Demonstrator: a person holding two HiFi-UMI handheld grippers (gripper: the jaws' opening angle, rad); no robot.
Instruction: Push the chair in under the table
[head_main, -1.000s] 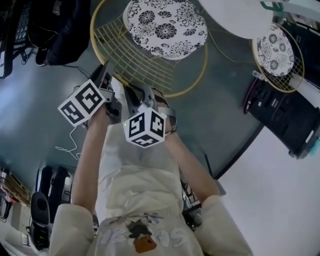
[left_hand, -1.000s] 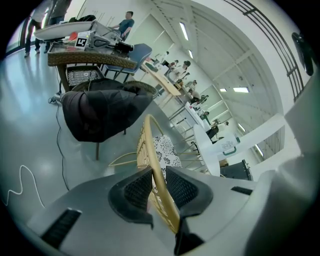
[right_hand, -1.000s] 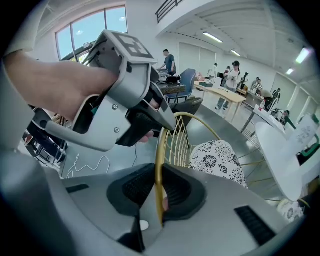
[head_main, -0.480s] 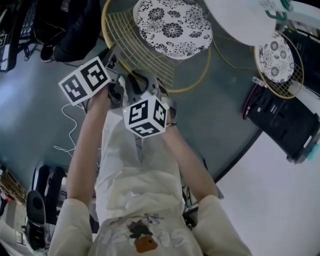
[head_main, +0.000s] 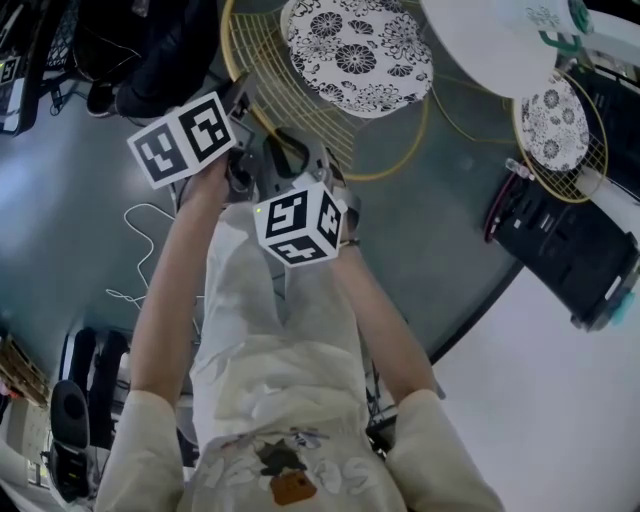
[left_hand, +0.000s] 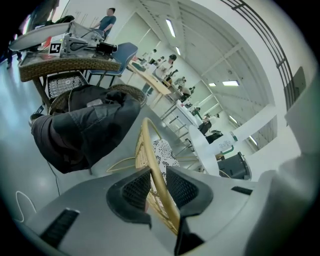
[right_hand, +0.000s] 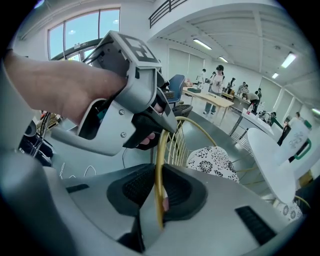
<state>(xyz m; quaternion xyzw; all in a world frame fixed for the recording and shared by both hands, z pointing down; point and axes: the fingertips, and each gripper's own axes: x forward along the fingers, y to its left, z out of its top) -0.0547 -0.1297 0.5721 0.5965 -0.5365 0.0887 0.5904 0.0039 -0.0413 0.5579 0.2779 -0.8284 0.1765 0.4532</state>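
Two grippers: each is clenched on the top rim of the gold wire chair (head_main: 300, 95), side by side.
Left gripper (left_hand: 159, 187): its ribbed pads are closed on the gold backrest rim, which runs up between them.
Right gripper (right_hand: 159, 190): its pads grip the same rim, just beside the left one.
Chair position: it stands on the person's side of the round white table (head_main: 490, 45), with the backrest farthest from the table.
Cushion (head_main: 358, 55): black-and-white floral, lying on the seat, its far edge reaching the table's rim.
Second chair (head_main: 558, 125): the same make, at the table's other side.
Black jacket (left_hand: 85, 130): draped over a woven seat, well apart from the table.
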